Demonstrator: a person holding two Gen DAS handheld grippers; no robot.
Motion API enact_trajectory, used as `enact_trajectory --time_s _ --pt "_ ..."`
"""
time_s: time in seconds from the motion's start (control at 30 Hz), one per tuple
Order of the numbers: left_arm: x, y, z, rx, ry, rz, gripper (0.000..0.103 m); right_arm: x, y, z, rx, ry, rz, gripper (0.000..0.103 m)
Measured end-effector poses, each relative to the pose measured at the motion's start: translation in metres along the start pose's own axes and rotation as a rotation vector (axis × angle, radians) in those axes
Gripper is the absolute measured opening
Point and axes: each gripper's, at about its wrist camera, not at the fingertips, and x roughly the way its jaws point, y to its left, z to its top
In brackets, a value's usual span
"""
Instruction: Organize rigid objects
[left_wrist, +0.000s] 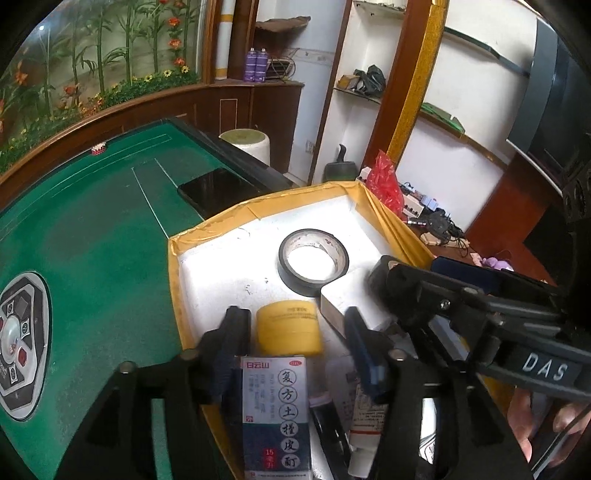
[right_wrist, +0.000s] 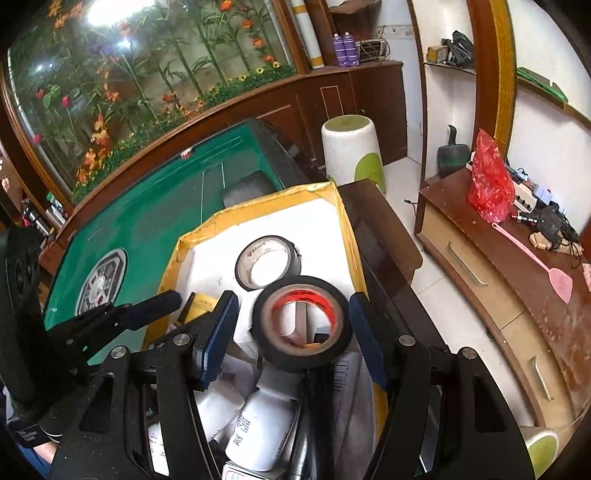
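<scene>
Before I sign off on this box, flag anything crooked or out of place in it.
One black tape roll stands tilted on edge atop the bottles between the right tool's open jaws, while the other roll lies flat. The box's yellow tape edging is wrinkled.

Box (left_wrist: 173, 258) near end crowded; free floor only far-left, beside flat tape roll (left_wrist: 313, 262); green table (left_wrist: 92, 258) left open.

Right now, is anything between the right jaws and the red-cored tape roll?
Nothing visible does: the red-cored tape roll lies directly between the open jaws of the right gripper, inside the yellow-edged box.
</scene>
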Motion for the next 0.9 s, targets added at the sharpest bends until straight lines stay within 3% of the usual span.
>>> enact_trajectory --time_s 0.07,0.33,0.43,0.53,0.7,0.77,0.9 --pt "-0.006 0.001 0.0 0.001 -0.016 0.01 0.065 -0.004 0.0 0.001 0.008 -0.014 0.017 0.071" --pt "-0.04 -0.004 -0.014 0.032 -0.081 0.038 0.072 -0.048 0.006 -0.014 0.026 -0.109 -0.045 0.071" --pt "-0.061 -0.008 -0.029 0.056 -0.127 0.057 0.081 -0.07 0.012 -0.029 0.025 -0.138 -0.061 0.071" --pt "-0.08 -0.012 -0.045 0.085 -0.167 0.088 0.081 -0.092 0.019 -0.05 0.026 -0.169 -0.066 0.071" --pt "-0.104 -0.012 -0.082 0.111 -0.16 0.131 0.081 -0.119 0.037 -0.093 0.008 -0.201 -0.05 0.071" --pt "-0.113 -0.01 -0.098 0.116 -0.172 0.167 0.081 -0.126 0.045 -0.112 -0.006 -0.216 -0.064 0.071" --pt "-0.125 -0.008 -0.119 0.138 -0.182 0.329 0.083 -0.135 0.056 -0.149 -0.012 -0.249 -0.096 0.071"
